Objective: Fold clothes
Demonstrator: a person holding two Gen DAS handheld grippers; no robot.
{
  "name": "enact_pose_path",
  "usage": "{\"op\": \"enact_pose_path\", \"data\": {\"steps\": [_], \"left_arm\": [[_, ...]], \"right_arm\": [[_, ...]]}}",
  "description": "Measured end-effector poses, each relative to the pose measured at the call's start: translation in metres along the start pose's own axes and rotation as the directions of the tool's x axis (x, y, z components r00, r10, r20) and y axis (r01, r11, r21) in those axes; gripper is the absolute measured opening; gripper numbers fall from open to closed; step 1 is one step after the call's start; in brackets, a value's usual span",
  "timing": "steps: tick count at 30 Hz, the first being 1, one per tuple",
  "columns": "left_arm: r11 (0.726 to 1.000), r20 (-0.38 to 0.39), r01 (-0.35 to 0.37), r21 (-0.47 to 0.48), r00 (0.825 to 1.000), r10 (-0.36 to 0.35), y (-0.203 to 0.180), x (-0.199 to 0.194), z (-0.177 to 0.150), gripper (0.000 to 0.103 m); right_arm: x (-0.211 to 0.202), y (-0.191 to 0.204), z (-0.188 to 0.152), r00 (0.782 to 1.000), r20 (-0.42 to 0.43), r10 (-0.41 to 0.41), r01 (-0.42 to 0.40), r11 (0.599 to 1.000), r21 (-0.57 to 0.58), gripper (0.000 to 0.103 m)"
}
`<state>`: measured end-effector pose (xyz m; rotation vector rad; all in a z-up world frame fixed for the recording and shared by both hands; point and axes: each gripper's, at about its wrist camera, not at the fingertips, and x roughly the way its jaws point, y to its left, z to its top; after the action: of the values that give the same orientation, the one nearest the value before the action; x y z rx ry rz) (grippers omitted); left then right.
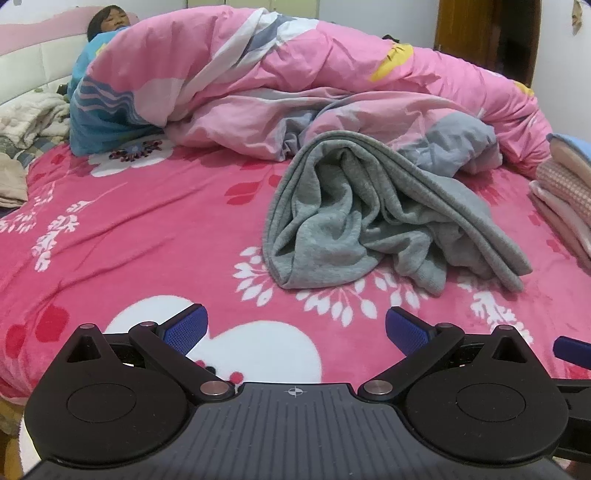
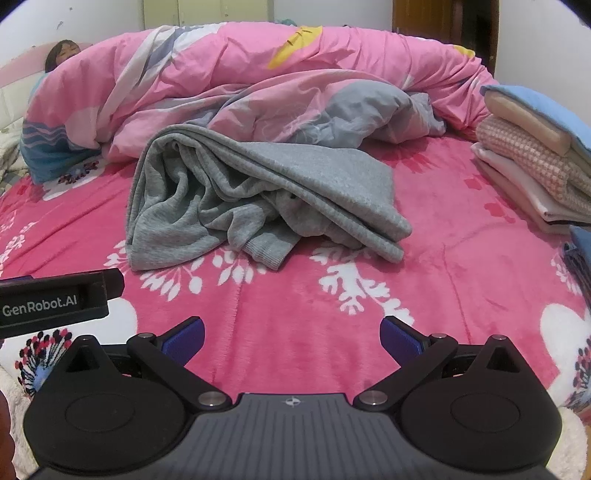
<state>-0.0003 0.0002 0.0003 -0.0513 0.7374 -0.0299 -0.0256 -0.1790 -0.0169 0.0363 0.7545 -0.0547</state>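
Nearest, left hand-held gripper (image 1: 296, 326) and right hand-held gripper (image 2: 291, 336), both spread wide, empty, above pink floral bed (image 2: 295, 325). Beyond, crumpled grey garment (image 2: 236, 199), long axis slanting near-right to far-left; shape unclear under folds. Right, folded stack (image 2: 532, 166), partly cropped. Farthest, heaped pink duvet (image 2: 229, 77).

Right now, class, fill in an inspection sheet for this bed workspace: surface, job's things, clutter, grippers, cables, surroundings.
Surface: pink flowered blanket, fairly flat.
Job's things: grey sweatshirt crumpled mid-bed, unfolded.
Clutter: pink duvet heaped behind; folded stack at right; pale clothes at left.
Grippers: left gripper and right gripper open, fingers empty, short of the sweatshirt.
Cables: nothing seen.
Surroundings: person lying under the duvet; wooden door.
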Motion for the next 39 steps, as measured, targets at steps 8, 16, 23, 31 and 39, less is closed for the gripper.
{"op": "enact_pose_path", "data": {"steps": [8, 16, 23, 31, 39], "left_arm": [[1.0, 0.011, 0.006, 0.016, 1.0, -0.007, 0.001, -0.005, 0.0, 0.103], [1.0, 0.034, 0.016, 0.004, 0.999, -0.016, 0.002, -0.008, 0.0, 0.103], [1.0, 0.049, 0.016, 0.01, 0.999, -0.017, 0.002, -0.012, 0.0, 0.103], [1.0, 0.044, 0.015, 0.0, 0.999, -0.015, 0.002, -0.011, -0.001, 0.103], [1.0, 0.044, 0.014, -0.003, 0.999, -0.014, 0.005, -0.008, -0.002, 0.103]], "right_arm": [[-0.004, 0.0, 0.0, 1.0, 0.006, -0.004, 0.004, 1.0, 0.01, 0.103], [-0.009, -0.003, 0.001, 1.0, 0.016, -0.007, 0.006, 1.0, 0.023, 0.103], [-0.011, -0.003, 0.002, 1.0, 0.025, -0.006, 0.005, 1.0, 0.027, 0.103], [-0.01, -0.002, 0.0, 0.999, 0.03, -0.01, 0.009, 1.0, 0.028, 0.103], [-0.008, -0.001, 0.001, 1.0, 0.026, -0.01, 0.009, 1.0, 0.027, 0.103]]}}
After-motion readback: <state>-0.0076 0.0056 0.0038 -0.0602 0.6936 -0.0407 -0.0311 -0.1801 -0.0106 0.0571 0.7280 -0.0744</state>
